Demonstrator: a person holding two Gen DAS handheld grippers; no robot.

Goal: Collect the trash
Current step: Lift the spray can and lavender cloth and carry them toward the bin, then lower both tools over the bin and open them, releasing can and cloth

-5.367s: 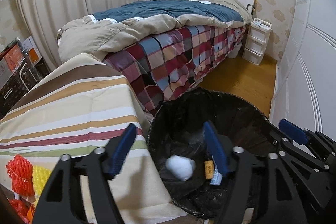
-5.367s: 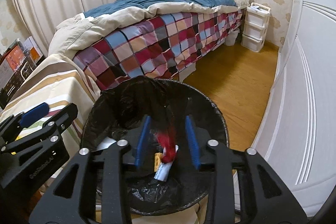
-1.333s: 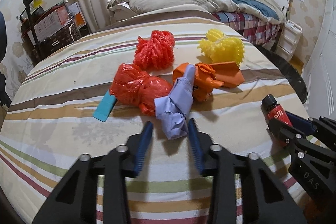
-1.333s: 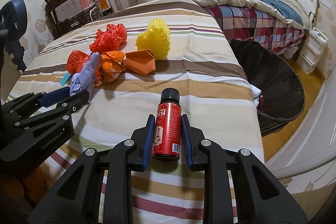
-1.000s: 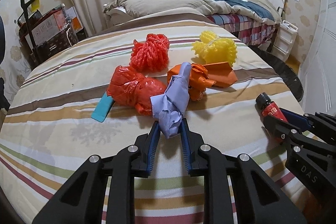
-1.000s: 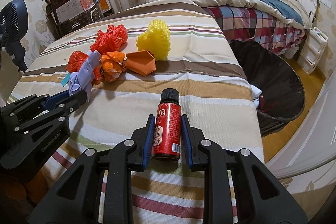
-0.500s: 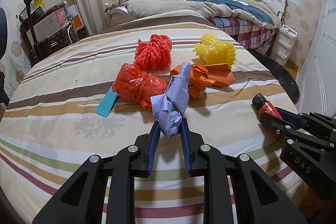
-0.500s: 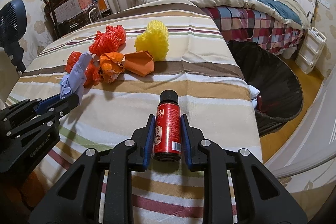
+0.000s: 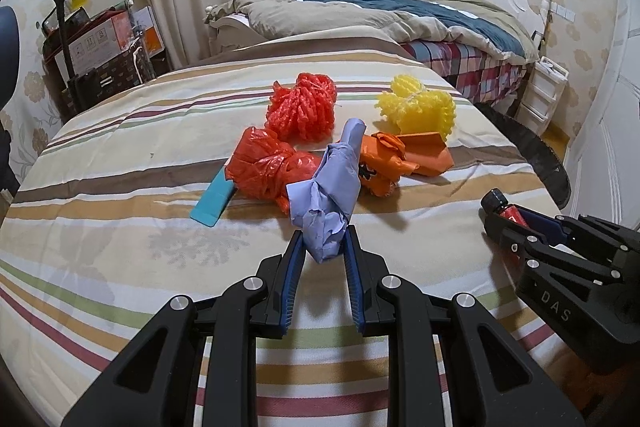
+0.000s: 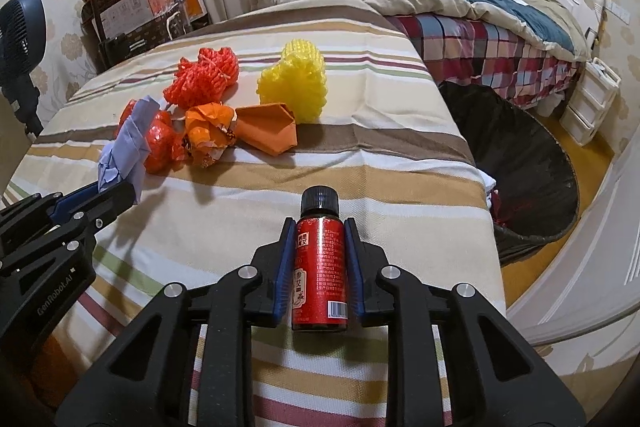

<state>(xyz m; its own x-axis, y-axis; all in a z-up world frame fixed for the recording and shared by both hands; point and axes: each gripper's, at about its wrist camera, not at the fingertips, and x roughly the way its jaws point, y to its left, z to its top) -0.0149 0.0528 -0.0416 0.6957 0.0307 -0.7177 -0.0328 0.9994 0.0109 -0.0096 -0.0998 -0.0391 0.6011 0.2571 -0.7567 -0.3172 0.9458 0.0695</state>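
My left gripper (image 9: pixel 323 241) is shut on a crumpled lilac paper (image 9: pixel 330 193) and holds it just above the striped tablecloth (image 9: pixel 120 187); the paper also shows in the right wrist view (image 10: pixel 126 147). My right gripper (image 10: pixel 320 227) is shut on a small red bottle with a black cap (image 10: pixel 320 263), lifted over the table's right part. On the cloth lie a red plastic bag (image 9: pixel 268 169), a red foam net (image 9: pixel 304 107), a yellow foam net (image 9: pixel 418 107), orange wrappers (image 9: pixel 400 163) and a teal card (image 9: pixel 212 201).
A black-lined trash bin (image 10: pixel 520 163) stands on the floor right of the table, with some trash inside. A bed (image 10: pixel 460 7) lies behind. Boxes and a trolley (image 9: pixel 92 39) stand at the back left. A fan (image 10: pixel 20 39) is at the far left.
My left gripper has closed on the lilac paper and lifted it slightly off the pile. My right gripper has kept hold of the red bottle and raised it a little.
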